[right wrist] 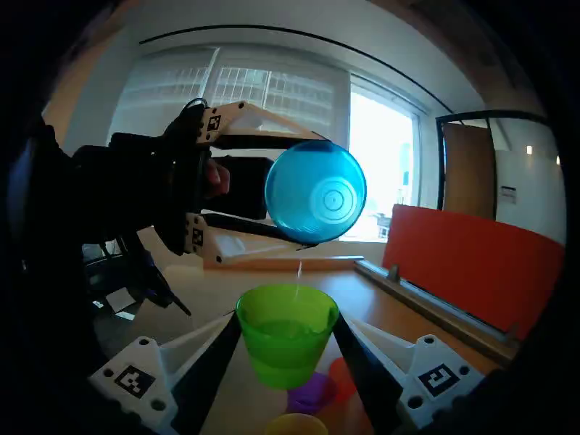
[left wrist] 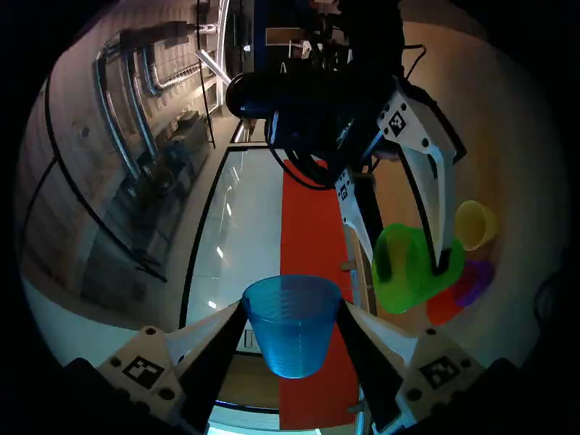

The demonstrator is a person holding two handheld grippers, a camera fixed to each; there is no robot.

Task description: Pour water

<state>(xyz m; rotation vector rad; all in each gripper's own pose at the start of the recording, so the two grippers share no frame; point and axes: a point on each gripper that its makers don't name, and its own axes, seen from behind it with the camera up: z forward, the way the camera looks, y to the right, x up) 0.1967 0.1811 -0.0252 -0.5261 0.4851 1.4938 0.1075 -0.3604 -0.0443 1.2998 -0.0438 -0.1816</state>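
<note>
Right gripper view: right gripper pinches green cup at lower centre, catching the water trickle from the tipped blue cup pinched by the left gripper.

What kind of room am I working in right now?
Probably an office or meeting room: large windows with a building outside, a wooden table with an orange divider along its edge, and a door behind.

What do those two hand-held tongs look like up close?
The left tongs and right tongs match: white, tapering fingers lined in black, a black-and-white square marker at each finger's base, and a dark handle block trailing black cables.
</note>
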